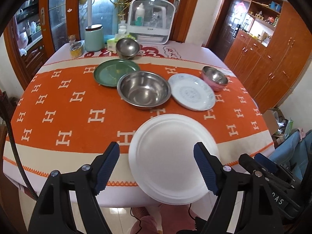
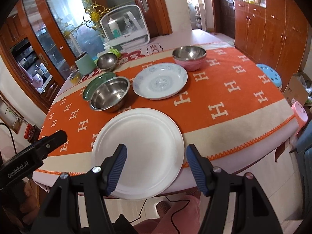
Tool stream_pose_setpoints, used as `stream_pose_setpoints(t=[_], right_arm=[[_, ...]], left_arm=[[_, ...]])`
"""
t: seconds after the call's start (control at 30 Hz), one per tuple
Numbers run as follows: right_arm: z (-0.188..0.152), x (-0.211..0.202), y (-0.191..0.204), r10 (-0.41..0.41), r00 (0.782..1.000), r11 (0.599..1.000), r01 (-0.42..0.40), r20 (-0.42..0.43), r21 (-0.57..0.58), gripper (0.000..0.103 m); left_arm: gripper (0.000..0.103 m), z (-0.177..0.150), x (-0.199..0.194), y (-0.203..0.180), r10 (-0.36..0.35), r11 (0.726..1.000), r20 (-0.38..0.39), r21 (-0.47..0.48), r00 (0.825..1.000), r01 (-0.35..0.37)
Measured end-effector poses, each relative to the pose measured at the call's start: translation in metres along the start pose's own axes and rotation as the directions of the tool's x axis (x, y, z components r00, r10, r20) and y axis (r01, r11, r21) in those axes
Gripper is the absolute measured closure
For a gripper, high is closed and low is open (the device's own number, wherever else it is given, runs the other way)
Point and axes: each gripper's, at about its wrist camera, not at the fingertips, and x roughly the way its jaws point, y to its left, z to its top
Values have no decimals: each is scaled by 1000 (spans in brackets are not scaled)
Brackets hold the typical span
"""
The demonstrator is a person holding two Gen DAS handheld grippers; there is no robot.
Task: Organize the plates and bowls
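L claw point(image 1: 157, 157) jaws apart, empty, tilted down. R claw point(image 2: 156, 159) same, jaws apart, empty.

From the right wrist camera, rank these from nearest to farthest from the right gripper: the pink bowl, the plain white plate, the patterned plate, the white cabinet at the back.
1. Plain white plate: directly under the right gripper, at the table's near edge.
2. Patterned plate: mid-table, straight ahead.
3. Pink bowl: behind that plate, slightly right.
4. White cabinet: far edge, ahead to the left.
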Motion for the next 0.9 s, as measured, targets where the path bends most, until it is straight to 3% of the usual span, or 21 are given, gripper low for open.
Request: stream_pose_setpoints(t=[0.3,0.9], right_arm=[[16,-12,-26,9,996,999,-13,91,46,39],[89,8,-84,70,994,998,-69,85,-13,39]], left_arm=[[22,5,2,-24,-14,1000,17,22,1000,14],[18,46,26,-77,23,997,58,-75,998,-19]])
